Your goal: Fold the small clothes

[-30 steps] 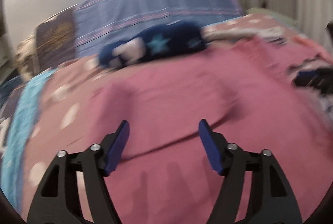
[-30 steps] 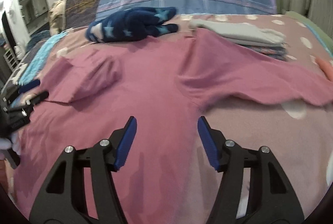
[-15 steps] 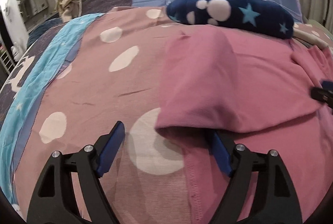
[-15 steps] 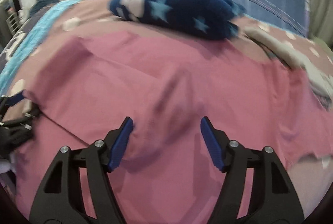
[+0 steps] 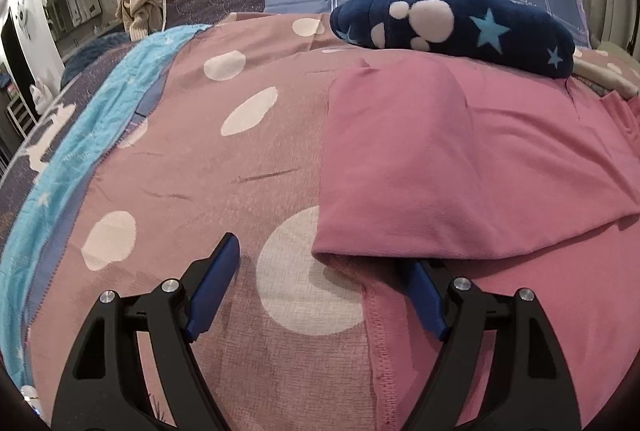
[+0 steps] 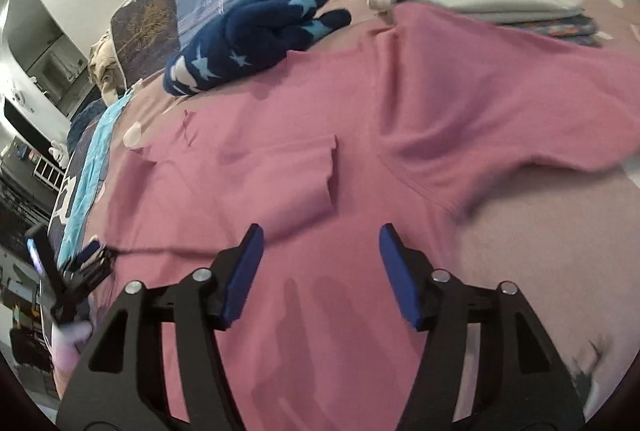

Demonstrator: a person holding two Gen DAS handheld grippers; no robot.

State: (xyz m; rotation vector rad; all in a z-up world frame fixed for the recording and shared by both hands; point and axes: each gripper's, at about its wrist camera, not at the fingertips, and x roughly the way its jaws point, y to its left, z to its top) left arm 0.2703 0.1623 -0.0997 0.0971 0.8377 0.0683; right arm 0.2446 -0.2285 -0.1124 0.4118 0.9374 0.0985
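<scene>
Left wrist view: pink shirt (image 5: 460, 159) lay at your 1 o'clock, one sleeve folded in | left gripper (image 5: 320, 295) gaped, fabric unpinched | right gripper (image 6: 318, 275) released, jaws just narrowing, empty | other sleeve (image 6: 500, 111) and body unfolded.

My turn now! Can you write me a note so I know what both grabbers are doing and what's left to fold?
Left gripper: jaws open, one finger tucked under the folded-in sleeve's edge, gripping nothing.
Right gripper: jaws open, above the shirt's lower body, empty.
Pink shirt lies spread on the dotted bedspread.
Done: one sleeve folded onto the body.
Left: the other sleeve is still spread out, then fold the body.
Folded clothes sit behind.
</scene>
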